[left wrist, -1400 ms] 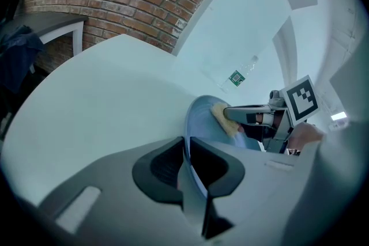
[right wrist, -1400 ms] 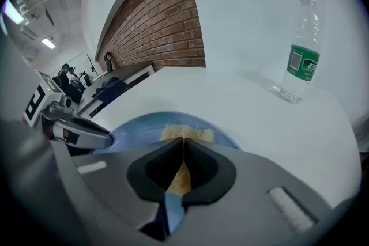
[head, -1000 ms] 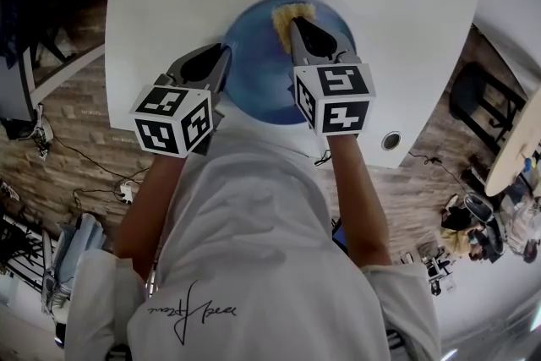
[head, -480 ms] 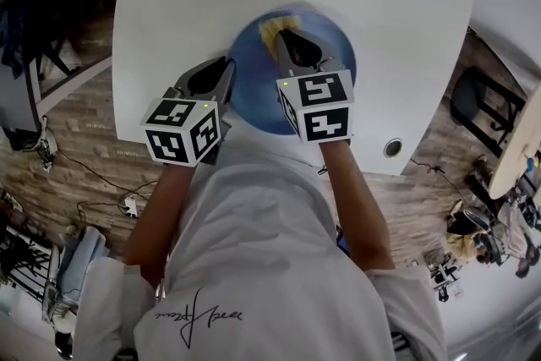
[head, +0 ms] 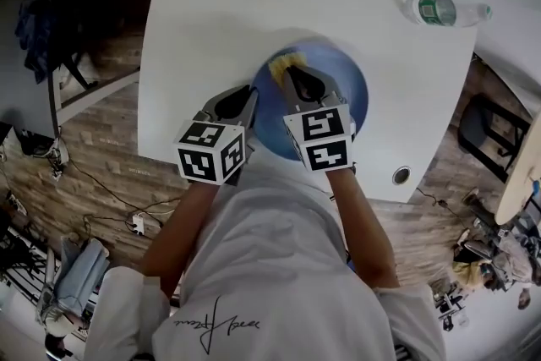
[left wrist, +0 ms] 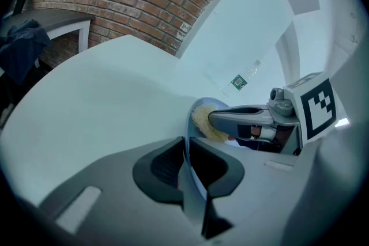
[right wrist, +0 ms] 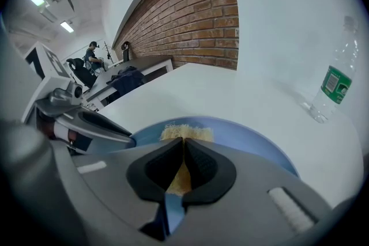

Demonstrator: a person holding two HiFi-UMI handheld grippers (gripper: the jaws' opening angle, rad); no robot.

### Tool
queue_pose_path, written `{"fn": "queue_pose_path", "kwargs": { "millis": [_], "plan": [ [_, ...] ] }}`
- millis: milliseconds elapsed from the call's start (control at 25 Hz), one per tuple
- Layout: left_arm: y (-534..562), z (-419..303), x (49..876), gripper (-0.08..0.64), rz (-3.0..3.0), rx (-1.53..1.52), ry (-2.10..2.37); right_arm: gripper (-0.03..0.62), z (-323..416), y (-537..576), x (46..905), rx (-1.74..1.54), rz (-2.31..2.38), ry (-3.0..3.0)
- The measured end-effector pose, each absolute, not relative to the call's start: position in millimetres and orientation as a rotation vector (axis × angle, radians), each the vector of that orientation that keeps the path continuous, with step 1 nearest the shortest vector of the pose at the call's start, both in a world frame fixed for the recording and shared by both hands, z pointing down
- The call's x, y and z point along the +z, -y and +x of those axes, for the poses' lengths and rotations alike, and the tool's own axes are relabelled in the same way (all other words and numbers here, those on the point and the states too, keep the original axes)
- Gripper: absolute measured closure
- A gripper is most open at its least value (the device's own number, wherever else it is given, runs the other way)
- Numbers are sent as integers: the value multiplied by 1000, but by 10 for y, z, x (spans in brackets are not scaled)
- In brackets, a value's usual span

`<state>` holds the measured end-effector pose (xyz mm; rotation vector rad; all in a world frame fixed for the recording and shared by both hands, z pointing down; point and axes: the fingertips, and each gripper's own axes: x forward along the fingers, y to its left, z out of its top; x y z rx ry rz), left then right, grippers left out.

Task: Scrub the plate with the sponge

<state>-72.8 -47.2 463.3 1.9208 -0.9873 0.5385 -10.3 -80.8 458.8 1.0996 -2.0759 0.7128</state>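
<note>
A blue plate (head: 347, 89) lies on the white table (head: 220, 21) in front of me. My left gripper (head: 246, 101) is shut on the plate's near left rim (left wrist: 188, 141), which runs edge-on between its jaws. My right gripper (head: 294, 72) is shut on a yellow sponge (head: 282, 61) and holds it down on the far left part of the plate (right wrist: 253, 138). In the right gripper view the sponge (right wrist: 185, 132) sticks out past the closed jaws. The left gripper view shows the sponge (left wrist: 204, 122) under the right gripper (left wrist: 214, 118).
A clear plastic water bottle (head: 444, 10) with a green label lies on the table at the far right, also seen standing out in the right gripper view as the bottle (right wrist: 333, 82). A round cable hole (head: 401, 175) sits near the table's front right edge. Chairs and cables lie on the floor around.
The right gripper has slid the sponge to the left across the far part of the plate. The left gripper has kept its hold on the rim. The head view has shifted.
</note>
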Motion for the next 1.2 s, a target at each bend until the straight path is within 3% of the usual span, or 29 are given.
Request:
{"fn": "queue_pose_path", "kwargs": {
  "millis": [560, 1200],
  "plan": [
    [449, -745, 4616, 489, 1941, 538, 977, 574, -235, 702, 4592, 672, 1050, 2081],
    [442, -776, 4647, 514, 1908, 492, 1001, 574, -351, 462, 4628, 632, 941, 2068]
  ]
}}
